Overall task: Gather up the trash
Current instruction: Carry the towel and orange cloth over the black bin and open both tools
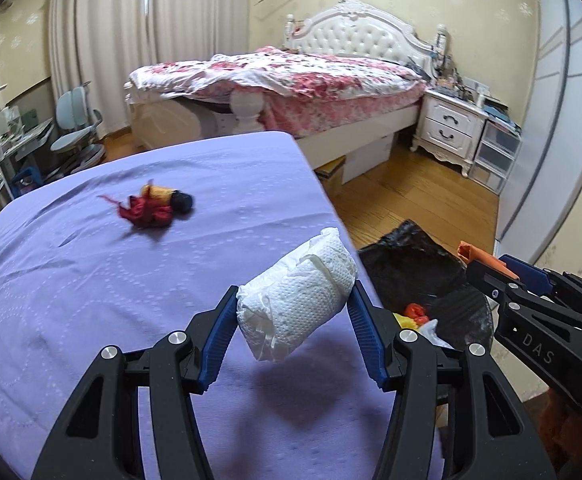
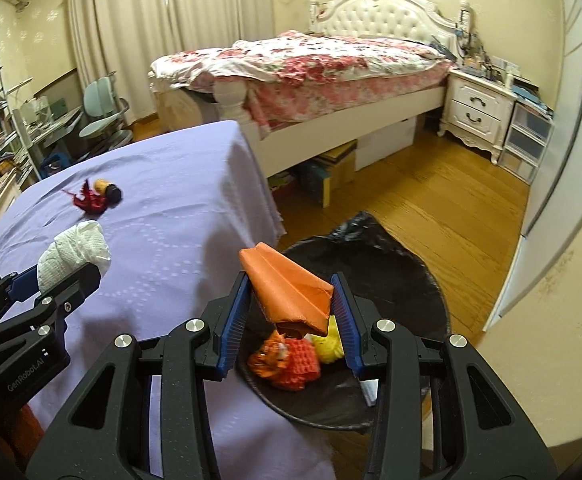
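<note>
The left gripper [image 1: 293, 312] pinches a rolled white paper towel [image 1: 297, 300] between its two blue pads and holds it in the air above the table [image 1: 91, 280], near the table's right edge. The roll hangs free; its shadow falls on the purple cloth below it. The right gripper [image 2: 291, 312] pinches a folded orange paper [image 2: 287, 288] between its pads. This paper is held over the open mouth of the trash bin [image 2: 411, 280], which stands on the wooden floor just beside the table's right edge and is lined with a black bag. Inside the bin lie several pieces already: an orange wrapper, a red foam net [image 2: 297, 364] and something yellow.

On the table, toward its far left part, a small heap of trash remains: a crumpled red scrap [image 1: 147, 212] touching a small yellow bottle with a dark cap [image 1: 167, 196]. The heap lies well apart from all edges of the table, and the purple cloth around it is flat and bare, so there is open room on each side of it. The two grippers are near each other but do not touch; the left one is over the cloth, the right one beyond the table's right edge, above the bin.
</note>
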